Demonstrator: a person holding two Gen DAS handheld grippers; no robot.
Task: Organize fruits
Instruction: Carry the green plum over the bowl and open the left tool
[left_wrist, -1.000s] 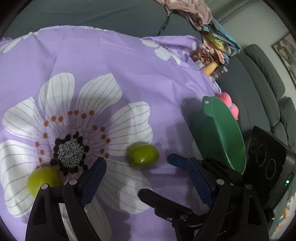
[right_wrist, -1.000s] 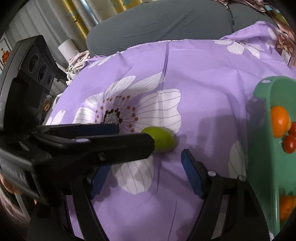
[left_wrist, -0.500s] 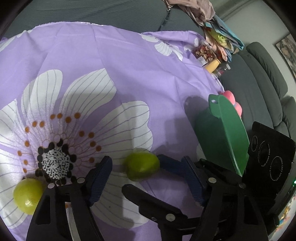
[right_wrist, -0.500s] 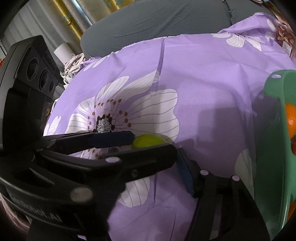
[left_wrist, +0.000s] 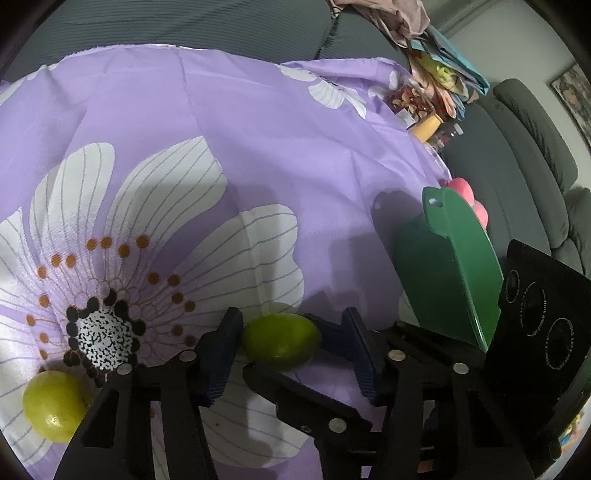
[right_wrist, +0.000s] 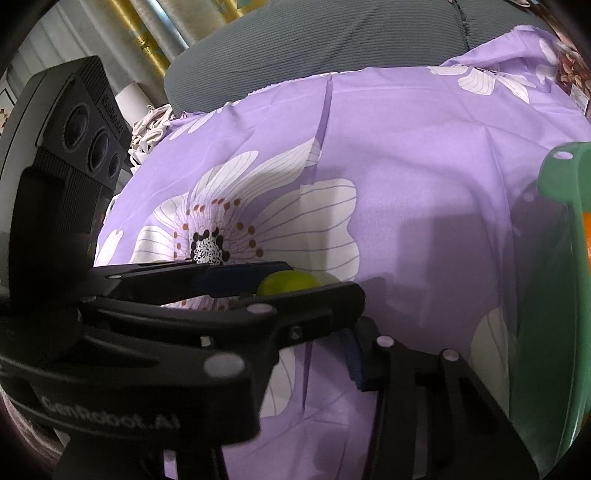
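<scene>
Jaws on the left gripper (left_wrist: 291, 321) and right gripper (left_wrist: 284, 347), wide a second ago, are closing around one lime (right_wrist: 291, 282) on the purple cloth (left_wrist: 258, 147); left isn't pinching yet, right I can't tell, so the lift to the green tray (left_wrist: 454, 273) looks close.

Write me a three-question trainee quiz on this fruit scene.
1. How many limes lie on the purple cloth in the left wrist view?
2. True or false: the green tray is empty.
3. The lime nearer the tray lies: A) between the fingers of the left gripper; B) inside the tray; C) on the floor.
Key: 1. two, the second lime at lower left. 2. false, an orange fruit shows inside. 3. A; those jaws are closing around it.
</scene>
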